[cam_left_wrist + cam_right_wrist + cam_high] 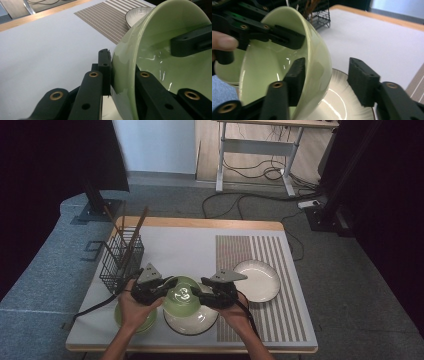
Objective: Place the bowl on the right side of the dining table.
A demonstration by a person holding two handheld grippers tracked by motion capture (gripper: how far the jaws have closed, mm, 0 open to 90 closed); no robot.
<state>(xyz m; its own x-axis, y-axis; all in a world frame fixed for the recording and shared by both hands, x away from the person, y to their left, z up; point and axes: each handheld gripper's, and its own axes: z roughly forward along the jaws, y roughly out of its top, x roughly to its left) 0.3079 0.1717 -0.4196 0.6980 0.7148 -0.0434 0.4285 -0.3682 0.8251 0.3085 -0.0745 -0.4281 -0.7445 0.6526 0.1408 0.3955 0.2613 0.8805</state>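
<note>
A person is holding a light green bowl (181, 295) up between two grippers above the near middle of the table (185, 245), directly over a larger white bowl with a dark rim (192, 321) that is sitting on the tabletop. The left gripper (167, 285) is clamping the green bowl's wall, one jaw pressing the outside and the other lying inside, as the left gripper view is showing clearly. The right gripper (202, 287) is standing wide: in its own view one jaw is resting inside the bowl against the wall while the other is hanging well apart from the outside, so it is not gripping. The bowl is tilting, its mouth turned partly sideways. Another green bowl (131, 317) is sitting near the left front edge, partly under the left hand (134, 305). A white plate (259, 280) is lying on the striped mat (280, 310) to the right, and a black wire basket (120, 260) holding chopsticks (135, 232) is standing at the left.
</note>
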